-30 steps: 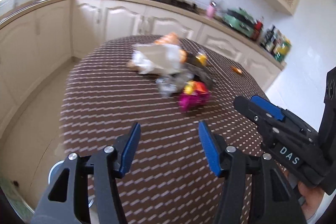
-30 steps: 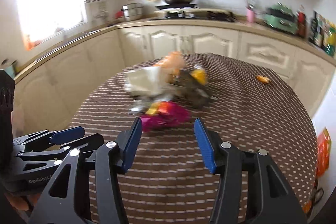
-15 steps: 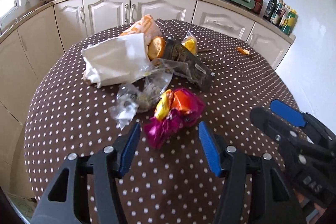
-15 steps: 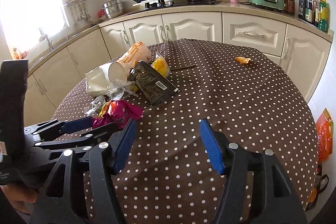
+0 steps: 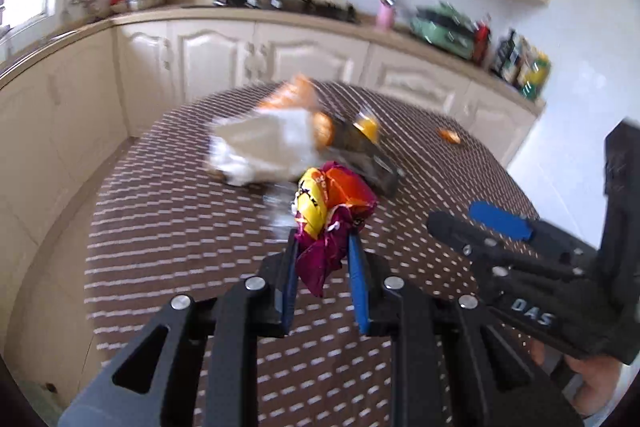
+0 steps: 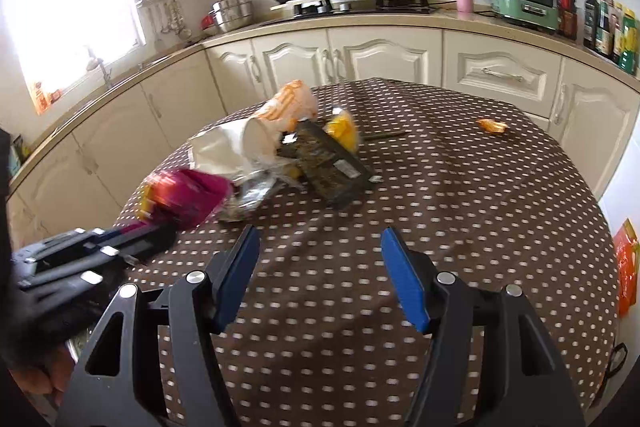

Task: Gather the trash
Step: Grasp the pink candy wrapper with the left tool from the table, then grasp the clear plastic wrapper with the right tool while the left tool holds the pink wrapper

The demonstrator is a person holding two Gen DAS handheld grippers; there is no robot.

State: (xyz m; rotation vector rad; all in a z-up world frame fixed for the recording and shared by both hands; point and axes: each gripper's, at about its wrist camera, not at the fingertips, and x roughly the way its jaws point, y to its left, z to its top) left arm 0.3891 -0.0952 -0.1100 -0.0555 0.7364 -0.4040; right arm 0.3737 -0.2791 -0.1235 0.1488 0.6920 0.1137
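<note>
While the round dotted table (image 6: 460, 211) fills most of both views, the trash pile sits toward its far left side: a white paper bag (image 6: 224, 147) with an orange-printed bag (image 6: 288, 105) behind it, a dark flat packet (image 6: 328, 167) lying long-axis near-right to far-left, crumpled clear plastic (image 6: 256, 191) at the pile's near edge. A small orange scrap (image 6: 491, 125) lies well apart, far right. The left claw (image 5: 322, 259) has just been closing and now pinches the purple-and-yellow wrapper (image 5: 332, 211) between its blue pads, wrapper standing up out of the jaws, seemingly lifted off the cloth; blur makes that uncertain. The right claw (image 6: 320, 267) stands wide, nothing in it, over bare cloth. Key relation: the dark packet lies straight ahead and slightly left of the right claw, near end closest, so the right hand looks better placed for it; the left is busy. No bin visible, so where the wrapper goes can't be told.
</note>
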